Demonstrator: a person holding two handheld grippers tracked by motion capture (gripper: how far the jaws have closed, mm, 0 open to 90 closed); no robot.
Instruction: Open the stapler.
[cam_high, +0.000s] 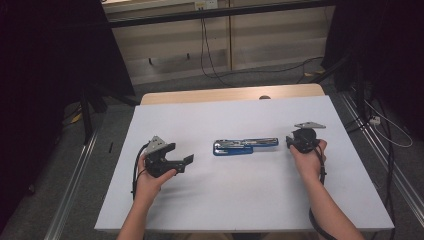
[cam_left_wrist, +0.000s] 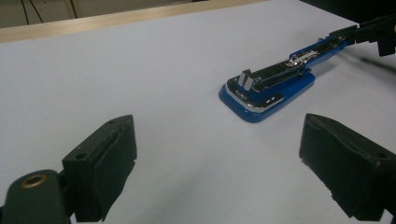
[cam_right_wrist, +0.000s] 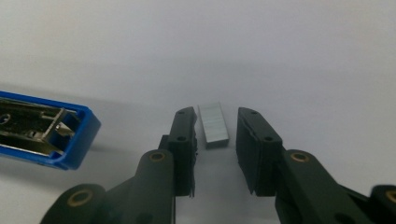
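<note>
A blue stapler (cam_high: 245, 146) lies swung open flat in the middle of the white table top (cam_high: 240, 200), its metal staple channel facing up (cam_left_wrist: 271, 88). In the right gripper view, its blue end (cam_right_wrist: 46, 135) sits to the left of my right gripper (cam_right_wrist: 217, 114). A short silver strip of staples (cam_right_wrist: 213, 126) lies on the table between that gripper's jaws, with a narrow gap on each side. My right gripper (cam_high: 294, 143) stands just right of the stapler. My left gripper (cam_high: 187, 160) rests left of the stapler, jaws wide apart (cam_left_wrist: 219, 163) and empty.
The white top lies on a wooden table whose edge (cam_high: 225, 94) shows at the back. Metal rails (cam_high: 75, 175) run along the floor on both sides. Cables (cam_high: 385, 125) trail on the floor to the right and behind.
</note>
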